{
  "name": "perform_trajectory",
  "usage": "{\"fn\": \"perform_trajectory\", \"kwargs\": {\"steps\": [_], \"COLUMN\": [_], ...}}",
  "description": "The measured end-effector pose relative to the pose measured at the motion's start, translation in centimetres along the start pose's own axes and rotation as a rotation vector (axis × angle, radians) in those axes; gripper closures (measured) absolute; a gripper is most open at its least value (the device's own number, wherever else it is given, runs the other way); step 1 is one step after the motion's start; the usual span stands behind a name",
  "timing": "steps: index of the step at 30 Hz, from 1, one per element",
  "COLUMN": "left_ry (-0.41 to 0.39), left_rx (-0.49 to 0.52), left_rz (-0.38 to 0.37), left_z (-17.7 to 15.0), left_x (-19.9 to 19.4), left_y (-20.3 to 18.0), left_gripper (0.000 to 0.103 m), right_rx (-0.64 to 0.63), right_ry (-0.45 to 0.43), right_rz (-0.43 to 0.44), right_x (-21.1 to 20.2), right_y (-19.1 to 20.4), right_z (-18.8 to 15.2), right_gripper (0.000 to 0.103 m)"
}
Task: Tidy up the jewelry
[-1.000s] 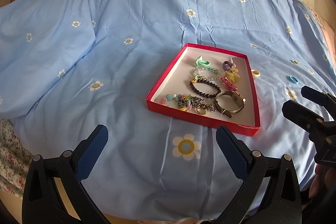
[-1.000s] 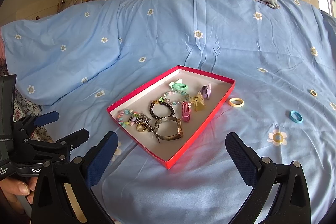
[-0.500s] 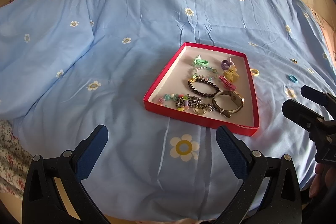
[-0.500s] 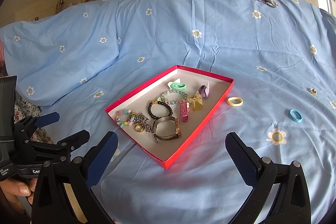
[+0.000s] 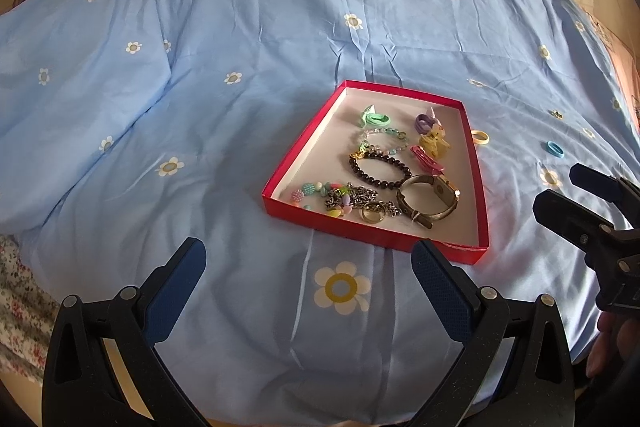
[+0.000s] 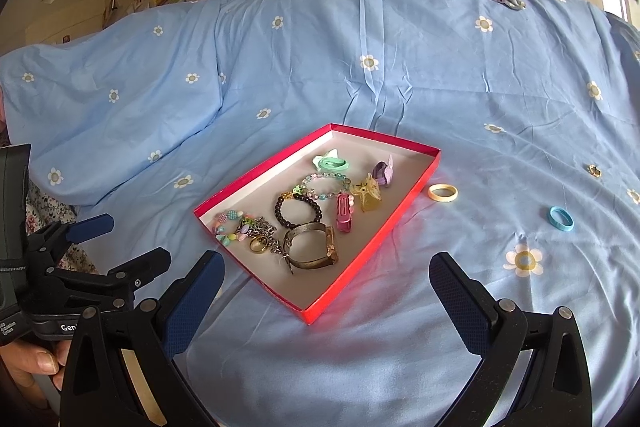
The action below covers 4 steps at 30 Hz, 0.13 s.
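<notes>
Both the left tool and right tool hover spread and empty near the red box; a yellow ring lies just beside it on the bed.

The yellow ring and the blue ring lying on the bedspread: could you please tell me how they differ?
The yellow ring is pale yellow; the blue ring is light blue. The yellow ring lies right beside the red box, while the blue ring lies well away from it, farther right. Both are plain bands lying on the blue bedspread, outside the box, and neither tool touches them.
</notes>
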<state>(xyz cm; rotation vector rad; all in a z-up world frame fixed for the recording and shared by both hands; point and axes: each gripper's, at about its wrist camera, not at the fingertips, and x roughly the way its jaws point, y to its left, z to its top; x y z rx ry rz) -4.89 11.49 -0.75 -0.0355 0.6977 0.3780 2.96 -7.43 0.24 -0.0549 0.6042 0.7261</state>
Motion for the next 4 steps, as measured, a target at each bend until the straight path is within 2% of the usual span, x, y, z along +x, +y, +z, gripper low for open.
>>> {"fn": "perform_trajectory", "kwargs": {"steps": [4], "left_ry": [0.003], "left_rx": [-0.002], "left_rz": [-0.006], "left_z": [0.23], "left_x": [0.17], "left_y": [-0.07], "left_gripper": [0.0], "right_rx": [0.003], "right_ry": [0.008], "right_rz": [0.001], "right_x": [0.25], "right_y": [-0.12], "right_z": [0.04], "right_gripper": [0.0]}}
